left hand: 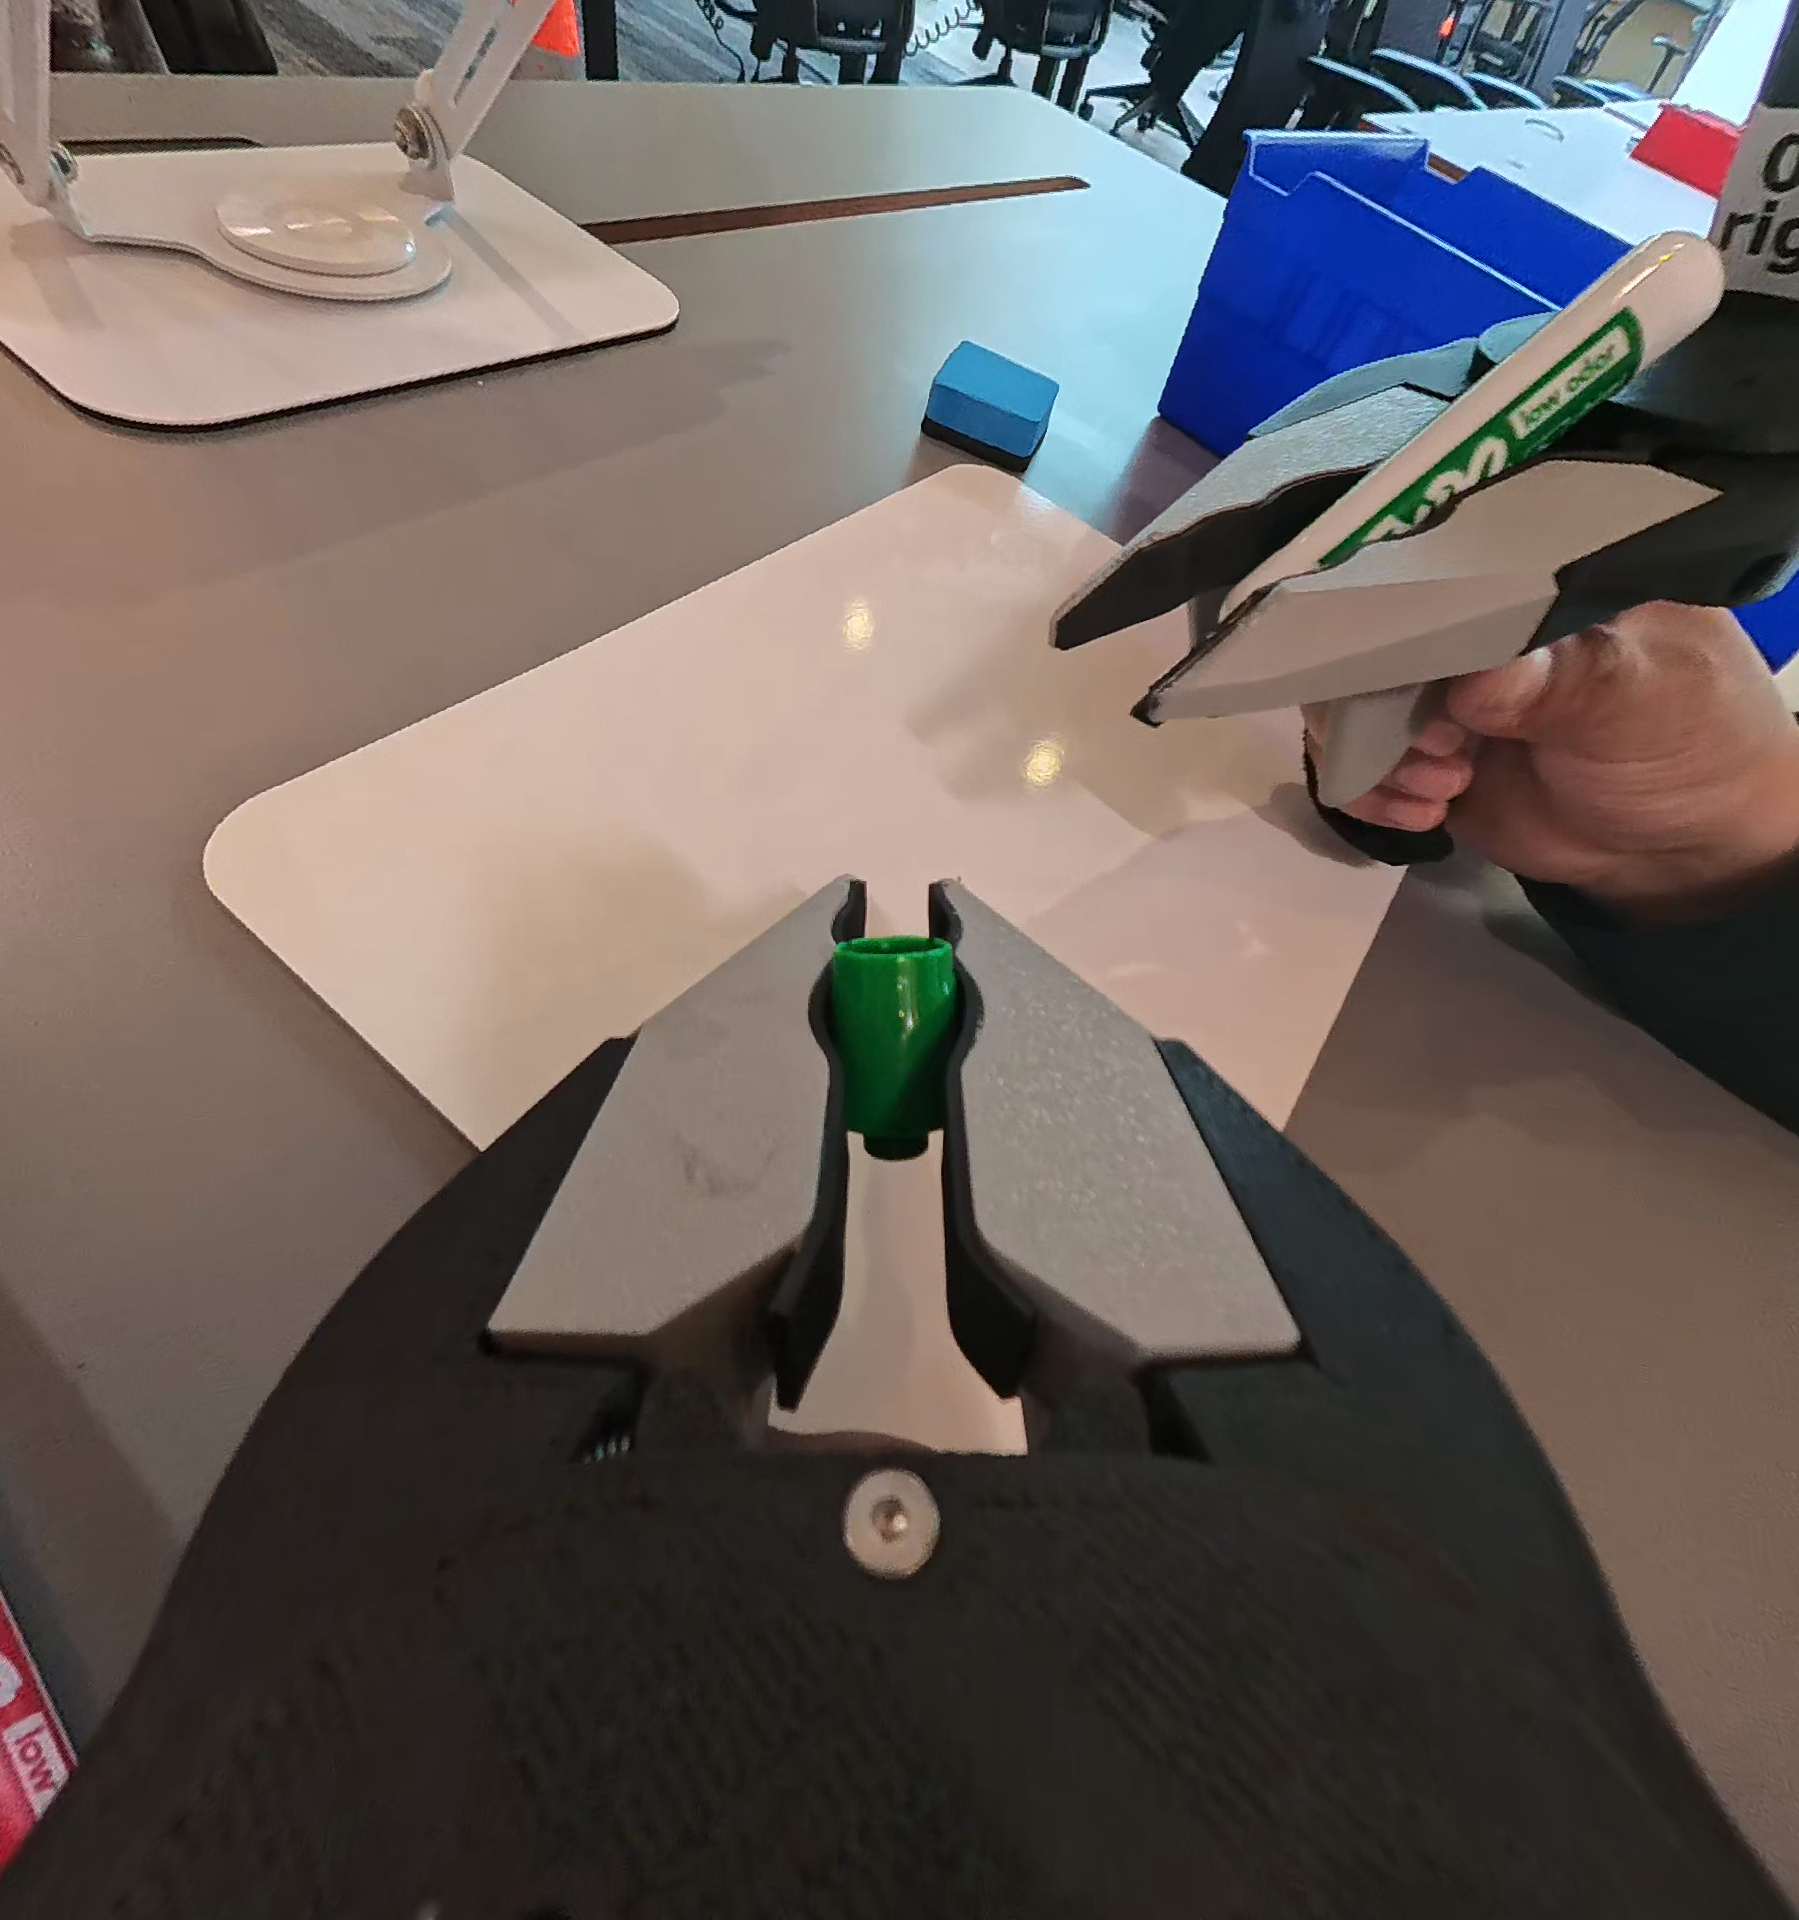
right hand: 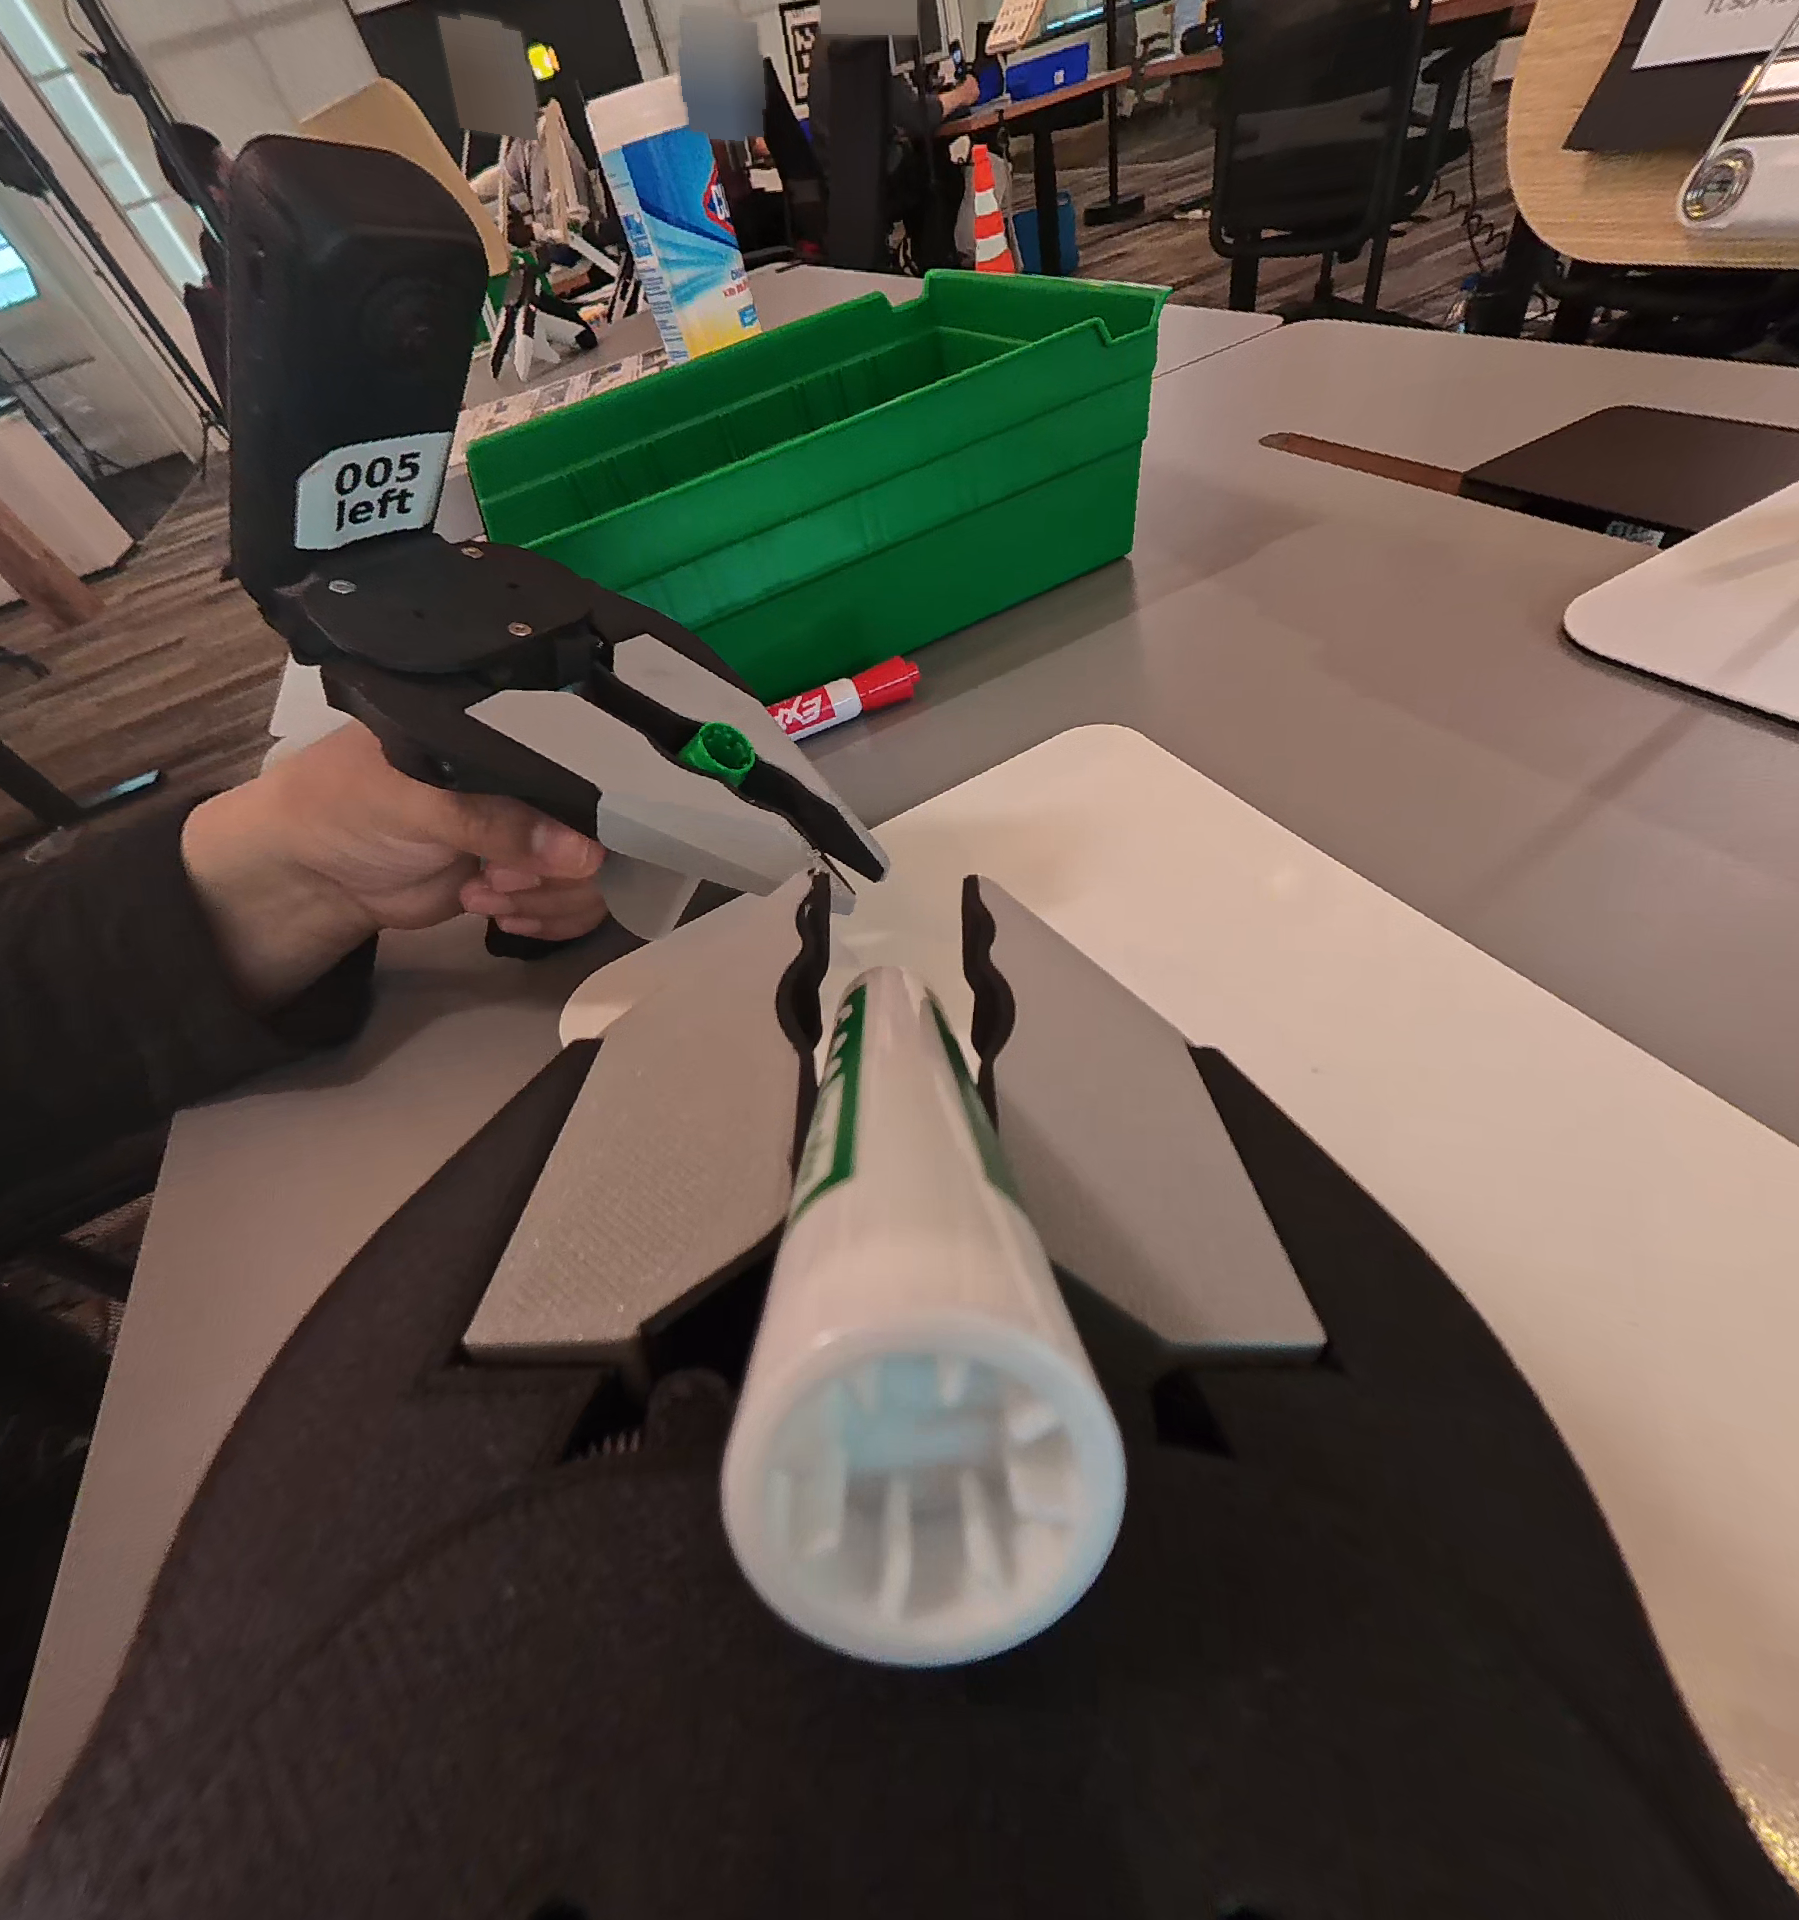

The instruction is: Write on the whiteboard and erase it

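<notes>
L gripper [left hand: 896,914] was clamped on the green marker cap [left hand: 892,1039], cap seated in the notch of the pads, open end fwd. Cap judged light, hard plastic, slick; small enough to pop out if the squeeze eased.

Whiteboard [left hand: 562,831] lay flat on the grey table [left hand: 251,582], no marks visible on it. Thin stiff sheet, prob. slides under sideways push, so might need steadying while writing.

R gripper [right hand: 895,914] was closed on the green marker [right hand: 905,1195], barrel lying along the jaws, butt end toward the camera, tip aimed down over the board; tip itself hidden, can't tell if touching. Barrel smooth + round, light; grip mid-barrel looked right, but could rotate or slip back under pen pressure.

Blue eraser [left hand: 990,400] sat just beyond the board's far corner; soft block, easy pinch across its short sides.

Containers: green bin [right hand: 822,488] showed nothing inside as far as visible. Red marker [right hand: 843,701] lay outside it, against its base. Blue bin [left hand: 1373,301], contents not visible.
</notes>
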Demonstrator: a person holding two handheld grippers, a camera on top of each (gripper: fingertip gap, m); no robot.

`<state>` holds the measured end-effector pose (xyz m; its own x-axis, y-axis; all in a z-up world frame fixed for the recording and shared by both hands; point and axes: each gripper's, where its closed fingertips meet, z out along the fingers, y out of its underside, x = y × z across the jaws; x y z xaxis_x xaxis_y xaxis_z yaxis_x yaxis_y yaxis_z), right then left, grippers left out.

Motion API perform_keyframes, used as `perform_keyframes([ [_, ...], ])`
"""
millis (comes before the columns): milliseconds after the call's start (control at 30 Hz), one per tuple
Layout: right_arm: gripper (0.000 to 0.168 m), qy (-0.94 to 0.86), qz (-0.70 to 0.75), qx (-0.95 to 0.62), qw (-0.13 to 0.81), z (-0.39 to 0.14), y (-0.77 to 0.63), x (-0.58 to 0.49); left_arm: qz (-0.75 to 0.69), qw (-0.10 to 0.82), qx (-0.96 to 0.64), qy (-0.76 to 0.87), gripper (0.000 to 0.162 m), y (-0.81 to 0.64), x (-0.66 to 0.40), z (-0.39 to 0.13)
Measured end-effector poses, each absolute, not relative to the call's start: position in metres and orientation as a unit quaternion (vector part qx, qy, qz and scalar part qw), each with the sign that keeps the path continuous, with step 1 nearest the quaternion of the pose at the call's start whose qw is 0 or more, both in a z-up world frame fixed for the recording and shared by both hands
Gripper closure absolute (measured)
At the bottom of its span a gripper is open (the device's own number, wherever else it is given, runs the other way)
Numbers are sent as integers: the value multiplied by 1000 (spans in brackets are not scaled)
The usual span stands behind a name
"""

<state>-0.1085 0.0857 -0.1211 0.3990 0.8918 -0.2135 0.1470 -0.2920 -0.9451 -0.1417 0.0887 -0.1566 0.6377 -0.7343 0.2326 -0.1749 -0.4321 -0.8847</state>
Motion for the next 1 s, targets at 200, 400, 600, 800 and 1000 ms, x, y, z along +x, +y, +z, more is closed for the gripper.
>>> perform_keyframes([
  [200,146,-381,388,-699,465,-124,86,-109,-305,453,-782,299,153,87,-140,-156],
  [400,145,-377,389,-699,467,-123,87,-108,-293,465,-781,296,153,90,-144,-154],
  [600,145,-373,389,-699,471,-120,88,-107,-283,471,-781,298,153,92,-145,-153],
  [800,145,-378,375,-704,470,-124,89,-107,-266,504,-770,286,153,97,-146,-145],
  [1000,145,-377,376,-703,471,-123,89,-107,-252,510,-767,298,153,96,-143,-145],
])
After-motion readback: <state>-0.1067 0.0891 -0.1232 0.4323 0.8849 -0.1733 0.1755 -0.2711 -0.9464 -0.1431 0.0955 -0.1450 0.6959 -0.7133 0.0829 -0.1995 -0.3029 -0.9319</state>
